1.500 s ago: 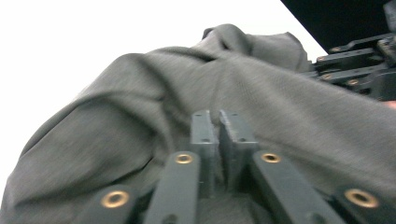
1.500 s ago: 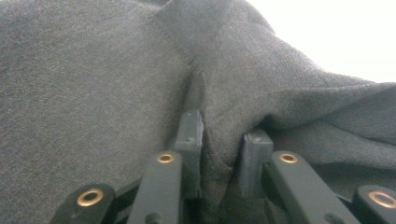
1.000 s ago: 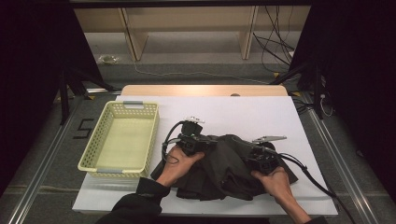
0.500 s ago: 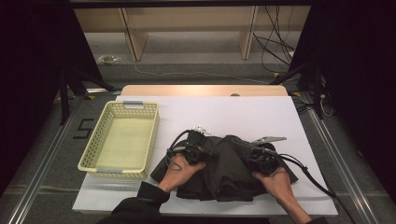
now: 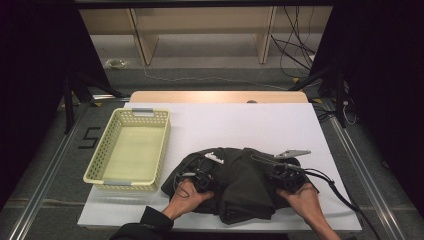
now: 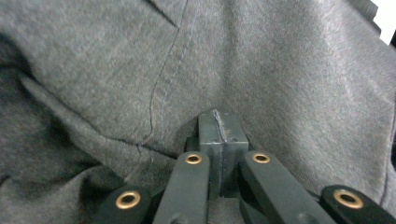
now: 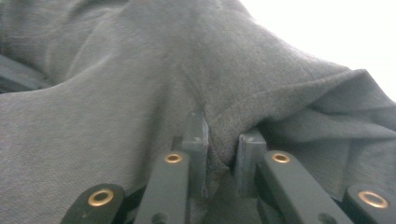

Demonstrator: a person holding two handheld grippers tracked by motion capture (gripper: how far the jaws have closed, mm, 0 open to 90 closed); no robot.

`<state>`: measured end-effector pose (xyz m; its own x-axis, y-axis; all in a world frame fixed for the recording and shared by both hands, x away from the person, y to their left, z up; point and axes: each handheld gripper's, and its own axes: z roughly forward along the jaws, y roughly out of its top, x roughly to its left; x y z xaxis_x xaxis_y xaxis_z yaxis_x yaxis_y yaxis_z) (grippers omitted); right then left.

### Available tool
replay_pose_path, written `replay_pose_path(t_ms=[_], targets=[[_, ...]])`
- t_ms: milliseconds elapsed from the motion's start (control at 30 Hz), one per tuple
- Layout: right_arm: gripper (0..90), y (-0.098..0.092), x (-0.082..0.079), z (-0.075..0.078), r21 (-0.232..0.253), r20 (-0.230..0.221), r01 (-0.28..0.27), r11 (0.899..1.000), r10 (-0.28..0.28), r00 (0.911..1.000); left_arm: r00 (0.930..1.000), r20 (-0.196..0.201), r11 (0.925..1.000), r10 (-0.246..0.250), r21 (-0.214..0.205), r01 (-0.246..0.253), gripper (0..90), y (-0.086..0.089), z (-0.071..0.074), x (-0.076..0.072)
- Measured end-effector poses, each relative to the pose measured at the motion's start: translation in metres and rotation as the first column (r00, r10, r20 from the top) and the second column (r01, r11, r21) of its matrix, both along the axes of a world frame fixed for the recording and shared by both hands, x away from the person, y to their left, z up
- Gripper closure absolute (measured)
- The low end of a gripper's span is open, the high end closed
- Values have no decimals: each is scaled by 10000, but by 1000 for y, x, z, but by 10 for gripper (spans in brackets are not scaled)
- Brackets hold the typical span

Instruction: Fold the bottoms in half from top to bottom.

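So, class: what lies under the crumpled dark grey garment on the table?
The dark grey fabric garment lies on the white table surface, which shows bare all round it. Whatever may sit beneath its folds is covered and cannot be seen.

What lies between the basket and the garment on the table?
Nothing: in the high view a narrow strip of bare white table separates the basket from the garment.
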<state>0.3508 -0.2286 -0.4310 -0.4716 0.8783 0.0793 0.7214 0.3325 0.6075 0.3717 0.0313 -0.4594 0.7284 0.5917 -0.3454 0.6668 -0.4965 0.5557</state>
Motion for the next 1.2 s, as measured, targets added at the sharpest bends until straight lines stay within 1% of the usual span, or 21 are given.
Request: replay_pose_path(t_ms=[67,133,200,267,400,433,467,500,533,600,667,700,800,833,933,967,1033,1067,1100,1133,1200], targets=[[784,-3,0,0,24,-82,57,10000,-57,9999,10000,88,10000,-3,39,3,893,0,0,-3],[775,-8,2,-2,181,-382,135,9997,-128,9992,9999,138,10000,-2,54,1,894,0,0,-4],[768,-11,3,-4,511,-568,260,9984,-231,9981,9995,327,10000,-24,47,22,893,1,5,-8],[767,-10,3,-3,677,-575,228,9974,-189,9982,9988,469,9997,169,-155,-162,891,4,12,-8],[770,-7,2,-3,588,-493,121,9982,-92,9987,9941,884,9956,630,-746,-565,891,7,34,-6],[770,-7,2,-3,599,-474,126,9981,-98,9988,9929,1025,9951,597,-843,-512,891,8,40,-5],[770,-7,2,-3,599,-474,126,9981,-98,9988,9929,1025,9951,597,-843,-512,891,8,40,-5],[772,-7,2,-2,610,-388,144,9980,-120,9992,9925,1064,9918,599,-1189,-471,891,4,50,-4],[772,-7,2,-2,608,-371,149,9980,-127,9992,9941,932,9883,558,-1468,-417,891,0,54,-5],[773,-7,3,-2,622,-360,196,9979,-174,9992,9952,905,9876,369,-1553,-225,891,-7,56,-7],[772,-7,3,-1,645,-296,249,9976,-230,9993,9950,961,9888,254,-1490,-108,891,-10,55,-9],[772,-8,3,-1,657,-241,291,9974,-275,9993,9963,854,9898,84,-1424,39,891,-16,52,-12],[771,-10,4,1,703,-146,330,9970,-320,9994,9972,754,9898,2,-1422,106,891,-18,49,-14],[770,-11,4,2,731,-139,336,9968,-326,9994,9988,463,9886,-125,-1491,193,891,-21,44,-17],[767,-10,4,1,736,-160,306,9968,-295,9994,9981,289,9911,-545,-1201,576,892,-27,34,-25],[764,-11,4,1,734,-152,297,9969,-287,9995,9981,289,9911,-545,-1201,576,892,-27,34,-25],[763,-11,3,2,682,-140,299,9972,-291,9995,9964,43,9943,-850,-638,851,892,-29,20,-33],[763,-11,3,2,682,-140,299,9972,-291,9995,9964,43,9943,-850,-638,851,892,-29,20,-33],[763,-12,3,2,577,-104,282,9979,-276,9996,9954,-123,9949,-952,-343,948,893,-27,8,-36],[762,-12,3,2,551,-149,292,9981,-285,9995,9952,-208,9952,-953,-265,947,893,-26,3,-36],[751,-12,3,2,536,-225,248,9983,-237,9995,9957,-323,9955,-873,-386,860,893,-24,0,-35]])
